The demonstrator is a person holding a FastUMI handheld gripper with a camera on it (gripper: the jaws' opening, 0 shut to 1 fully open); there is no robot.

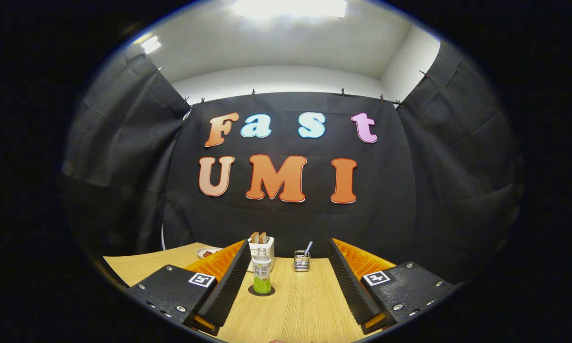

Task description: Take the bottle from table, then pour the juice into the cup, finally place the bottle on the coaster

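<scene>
The gripper [286, 281] hangs over the near edge of the wooden desk [305, 305], its fingers spread wide and holding nothing, with bare desktop open between them. Just ahead, beside the left finger, a small clear bottle [262, 270] with a white cap and green drink low inside stands upright on a dark round coaster [261, 291]. Toward the far edge sit a white toaster [262, 247] with two slices up, a glass cup [302, 261] and a small dish [208, 252].

Black cloth walls [409, 200] round a wooden table [295, 305] — bright ceiling light [290, 7], perhaps a panel.
</scene>
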